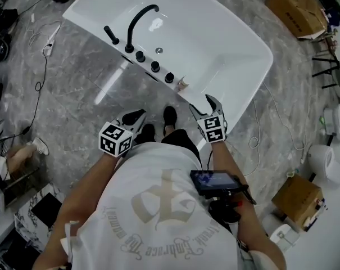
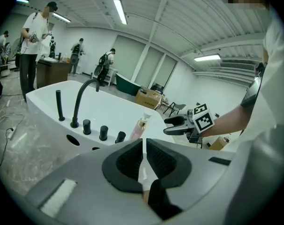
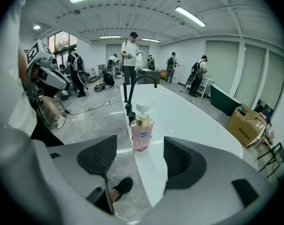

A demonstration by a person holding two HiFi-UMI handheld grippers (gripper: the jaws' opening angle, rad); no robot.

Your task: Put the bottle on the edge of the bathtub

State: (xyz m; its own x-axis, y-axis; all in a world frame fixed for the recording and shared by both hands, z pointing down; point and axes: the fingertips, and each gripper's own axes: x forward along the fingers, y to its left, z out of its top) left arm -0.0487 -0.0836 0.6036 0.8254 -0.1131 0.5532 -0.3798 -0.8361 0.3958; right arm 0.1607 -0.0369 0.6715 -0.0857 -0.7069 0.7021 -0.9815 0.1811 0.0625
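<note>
Right gripper view: bottle (image 3: pixel 142 134) upright on bathtub (image 3: pixel 153 177) edge, right gripper (image 3: pixel 139 156) wide open and empty, left gripper (image 2: pixel 144 158) closed on nothing, placement seemingly done.

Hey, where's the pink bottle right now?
In the head view the bottle stands upright on the bathtub rim, right of the last black knob and just ahead of the open right gripper.

Pink pump bottle (image 3: pixel 142 134), white pump head and gold collar, stood upright on the white bathtub's (image 1: pixel 214 44) near rim, at 4 o'clock just beside the last black knob (image 1: pixel 169 77) in head view.
</note>
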